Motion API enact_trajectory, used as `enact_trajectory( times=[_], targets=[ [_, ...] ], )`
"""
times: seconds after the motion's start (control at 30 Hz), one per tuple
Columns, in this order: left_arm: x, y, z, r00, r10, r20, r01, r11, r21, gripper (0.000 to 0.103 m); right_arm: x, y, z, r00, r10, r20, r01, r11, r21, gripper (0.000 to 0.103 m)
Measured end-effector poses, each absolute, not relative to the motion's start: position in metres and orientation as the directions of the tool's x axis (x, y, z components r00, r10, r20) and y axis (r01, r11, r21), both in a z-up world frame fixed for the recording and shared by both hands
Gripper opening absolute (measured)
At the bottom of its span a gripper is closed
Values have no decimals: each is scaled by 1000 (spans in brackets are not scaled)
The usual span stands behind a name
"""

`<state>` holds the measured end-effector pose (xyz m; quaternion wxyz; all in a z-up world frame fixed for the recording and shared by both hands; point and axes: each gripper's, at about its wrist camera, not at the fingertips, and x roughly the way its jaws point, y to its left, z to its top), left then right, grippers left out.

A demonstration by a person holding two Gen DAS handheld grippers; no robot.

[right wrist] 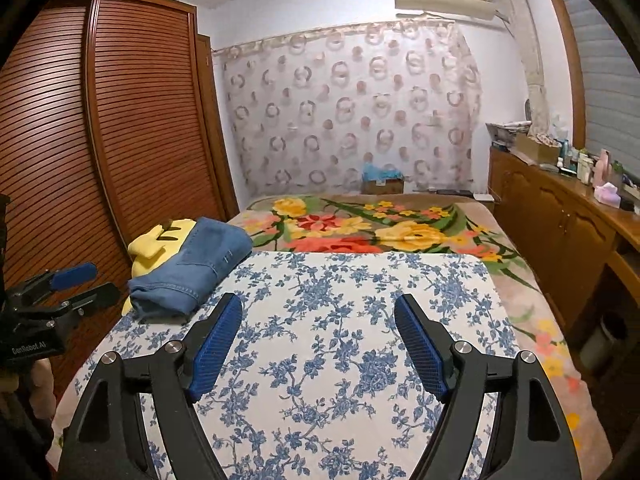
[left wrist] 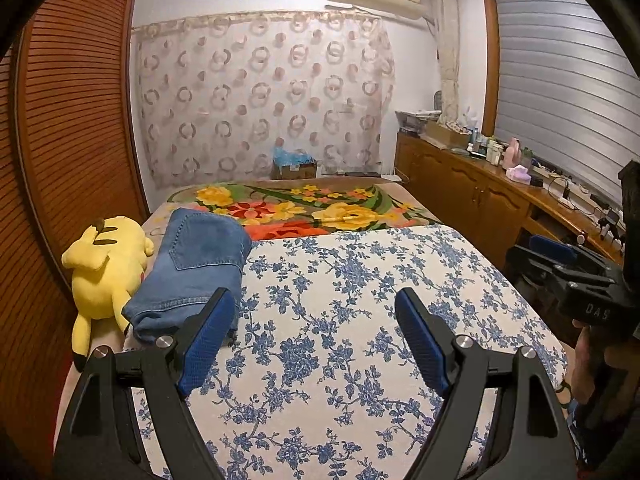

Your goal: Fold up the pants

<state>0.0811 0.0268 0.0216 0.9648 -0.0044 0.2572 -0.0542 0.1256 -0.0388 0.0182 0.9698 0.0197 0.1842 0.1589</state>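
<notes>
One folded pants (left wrist: pixel 196 264) bundle seemingly lies lengthwise toward headboard.

Stuff you couldn't really make out in either view

The yellow plush (left wrist: pixel 107 268) was mostly hidden behind the folded jeans (right wrist: pixel 192 268) in the right wrist view, only its ear and a bit of body poked out. The left gripper (right wrist: pixel 86 283) was cut off by the left edge there, and the right gripper (left wrist: pixel 538 252) ran off the right edge in the left wrist view, with the hand (left wrist: pixel 590 368) on it only partly in frame. The bottles and clutter on the wooden counter (left wrist: pixel 496 151) were too small to identify. The box by the curtain (right wrist: pixel 382 184) was half hidden behind the bed, contents just a blue blur.
</notes>
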Motion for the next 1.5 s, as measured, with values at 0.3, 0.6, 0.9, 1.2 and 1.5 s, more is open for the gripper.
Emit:
enact_trajectory(
  times=[0.3,0.6,0.9,1.2,1.5],
  targets=[
    [81,28,22,862,-104,-496,100,994,-35,83,129,-47,21,884,312,-349,-299,950,92,80],
    [81,28,22,864,-102,-493,98,995,-35,83,127,-51,22,883,315,-348,-301,949,95,80],
    [80,31,25,866,-100,-489,95,995,-34,83,127,-52,22,883,312,-352,-297,950,97,80],
    [80,32,24,867,-101,-489,97,995,-34,83,125,-54,22,883,310,-352,-294,951,99,80],
    [79,31,24,867,-101,-488,96,995,-35,83,125,-53,22,884,309,-351,-293,951,98,80]
  ],
)
